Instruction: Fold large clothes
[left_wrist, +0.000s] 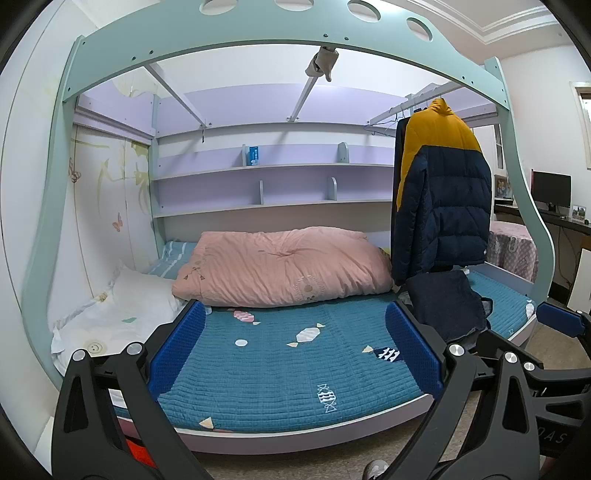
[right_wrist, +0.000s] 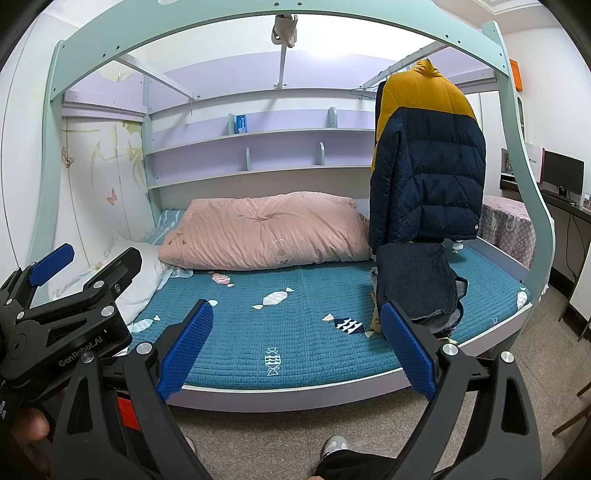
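A: Where is the garment from the fingers?

B: Ahead and off to the right in both views. The puffer jacket (right_wrist: 428, 162) — yellow on top, navy below — hangs from a rail under the upper bunk, at the right end of the bed (right_wrist: 295, 397). Its long axis runs straight down, hem just above a dark folded denim pile (right_wrist: 417, 280) lying on the blue quilted cover (right_wrist: 258, 332).

A: Which side is nearer?

B: I judge the right gripper (right_wrist: 297, 349); the jacket sits closer to its right finger, while the left gripper (left_wrist: 295, 349) faces the middle of the mattress. The pink duvet (left_wrist: 280, 266) lies well behind, against the wall.

A: And the pose?

B: Both are held level in front of the bed, short of its edge, pointing across it. Both pairs of jaws are spread wide with nothing between them — blue pads bare. Reaching the jacket would call for a swing to the right and upward.
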